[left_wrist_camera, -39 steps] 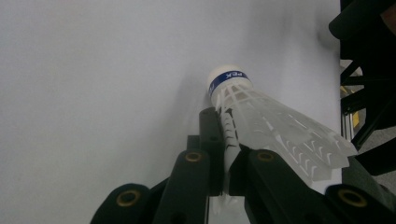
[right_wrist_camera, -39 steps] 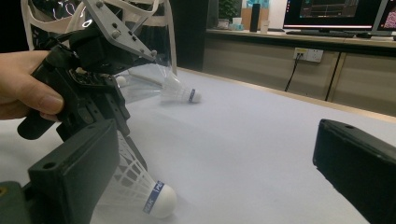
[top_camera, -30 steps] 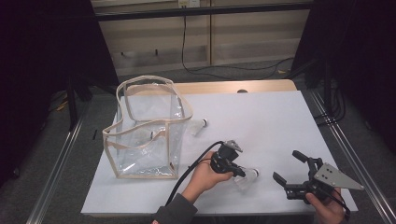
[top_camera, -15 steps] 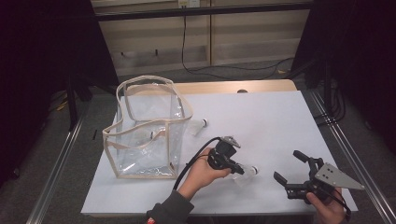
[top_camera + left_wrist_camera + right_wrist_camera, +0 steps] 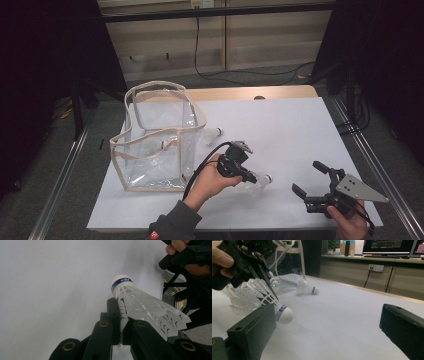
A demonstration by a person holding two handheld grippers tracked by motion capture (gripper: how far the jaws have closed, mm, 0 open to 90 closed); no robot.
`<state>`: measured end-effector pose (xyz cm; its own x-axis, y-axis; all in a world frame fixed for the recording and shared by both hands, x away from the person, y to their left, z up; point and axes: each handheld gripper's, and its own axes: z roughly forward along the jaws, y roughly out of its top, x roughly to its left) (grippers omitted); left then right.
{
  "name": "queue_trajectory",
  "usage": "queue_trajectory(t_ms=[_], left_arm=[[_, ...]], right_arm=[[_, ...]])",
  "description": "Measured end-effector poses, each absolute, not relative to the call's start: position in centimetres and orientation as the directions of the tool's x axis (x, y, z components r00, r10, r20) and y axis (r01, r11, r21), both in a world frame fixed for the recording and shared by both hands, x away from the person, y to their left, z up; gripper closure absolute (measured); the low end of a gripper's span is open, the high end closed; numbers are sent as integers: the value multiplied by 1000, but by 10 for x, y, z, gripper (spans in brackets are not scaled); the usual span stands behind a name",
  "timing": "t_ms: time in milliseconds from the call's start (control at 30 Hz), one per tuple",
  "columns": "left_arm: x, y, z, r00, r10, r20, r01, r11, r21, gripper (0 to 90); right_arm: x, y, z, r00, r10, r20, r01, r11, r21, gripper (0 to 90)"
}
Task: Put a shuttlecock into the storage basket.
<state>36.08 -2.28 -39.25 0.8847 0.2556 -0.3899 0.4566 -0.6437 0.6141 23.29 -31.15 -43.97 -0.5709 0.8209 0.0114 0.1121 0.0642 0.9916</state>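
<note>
Step in hand, by my read: pick-and-bag. The left tongs (image 5: 250, 176) are clamped on a white plastic shuttlecock (image 5: 258, 181), pinching the skirt edge-on; in the left gripper view the two black jaws meet on the ribbed skirt w/ the cork nose and blue band (image 5: 121, 282) pointing away from the hand. In the high view it hangs just off the white table (image 5: 280, 130), nose toward approx 4 o'clock, so it looks lifted, not resting.

Right tongs (image 5: 312, 179) sit wide open near the table's front-right corner, nothing between the jaws; the right gripper view looks past them at the held shuttlecock (image 5: 264, 302) and the left tongs (image 5: 265, 283) at about 10 o'clock.

Next move, as I judge it: carry the shuttlecock toward 10 o'clock to the clear tote bag (image 5: 157, 137), which stands upright w/ beige trim and its mouth open upward, well apart from the tongs. Calls for more height first to clear the rim and the handles arching over the mouth, then a drop-in from above and release. Grip is on thin skirt only, so it may swivel; keep the swing slow.

A 2nd shuttlecock (image 5: 215, 134) lies on the table just beside the bag's right wall, at 11 o'clock from the left tongs. Something small and white (image 5: 161, 145) seems to lie inside the bag, prob another one, but can't tell for sure through the plastic.
</note>
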Motion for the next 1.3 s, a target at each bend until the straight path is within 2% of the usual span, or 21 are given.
queue_trajectory(t_ms=[1300], left_arm=[[368,-12,-368,884,267,-383,456,-668,588,897]], right_arm=[[234,-313,-440,-566,824,11,113,64,992,4]])
